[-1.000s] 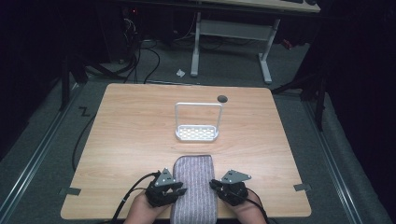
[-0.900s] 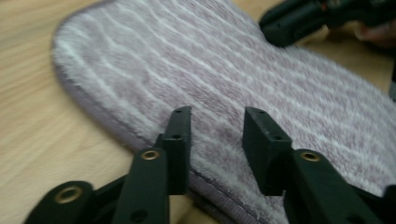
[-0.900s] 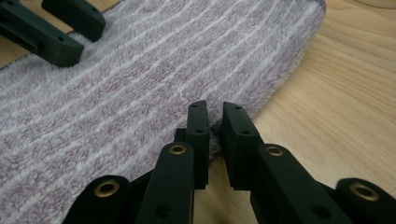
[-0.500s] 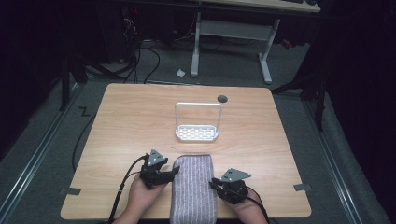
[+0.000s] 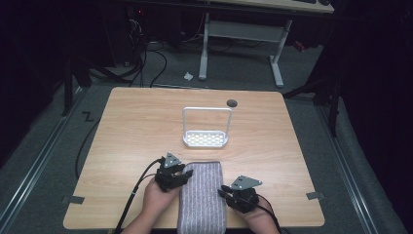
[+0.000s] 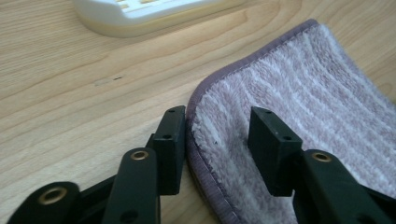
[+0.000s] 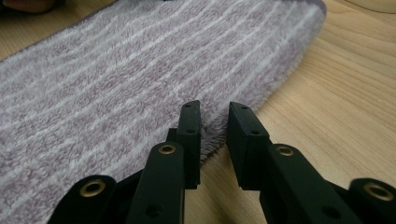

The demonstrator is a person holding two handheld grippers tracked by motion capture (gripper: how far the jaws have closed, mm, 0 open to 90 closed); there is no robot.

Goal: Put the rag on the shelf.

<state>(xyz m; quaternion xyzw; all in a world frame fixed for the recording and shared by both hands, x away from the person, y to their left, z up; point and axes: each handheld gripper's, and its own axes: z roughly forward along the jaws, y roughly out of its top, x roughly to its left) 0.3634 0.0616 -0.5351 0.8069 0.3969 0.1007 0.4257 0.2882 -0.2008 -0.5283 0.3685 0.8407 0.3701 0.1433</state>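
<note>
Counter [image 5: 126, 146]: pale wood-grain top with rounded corners, broad bare room around the things on it. Towel [image 5: 202, 195]: plush mauve pile with thin white stripes and a stitched hem, folded oblong at the near edge, overhanging it; white perforated rack [image 5: 205, 139] with wire hoop stands behind. Left tongs [image 6: 219, 140], jaws just closing, straddle the towel's hem without pinching; right tongs [image 7: 212, 140], narrow and just opening, bracket its fluffy edge.

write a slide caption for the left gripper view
Left gripper straddles the purple striped towel's hemmed edge on the table.
</note>
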